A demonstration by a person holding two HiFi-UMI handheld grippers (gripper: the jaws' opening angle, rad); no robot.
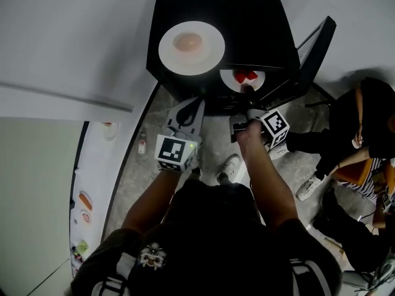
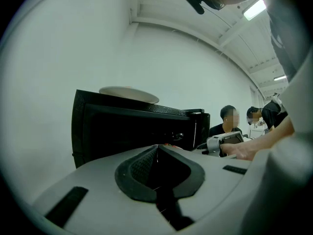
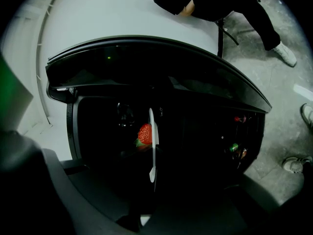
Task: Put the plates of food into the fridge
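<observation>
Counting overhead, two plates are seen — one plate (image 1: 191, 47) atop the fridge (image 1: 247, 29), the strawberry plate (image 1: 242, 79) clamped by the right gripper (image 1: 249, 94) at its open front. Only in its own view is the left gripper (image 2: 157, 148) shown closed, empty.

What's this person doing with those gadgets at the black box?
A person is loading a small black fridge whose door is open. The right tool grips a plate of strawberries by its rim at the fridge's opening. The left tool is shut and empty, held near the fridge. A second plate, with pinkish food, sits on top.
</observation>
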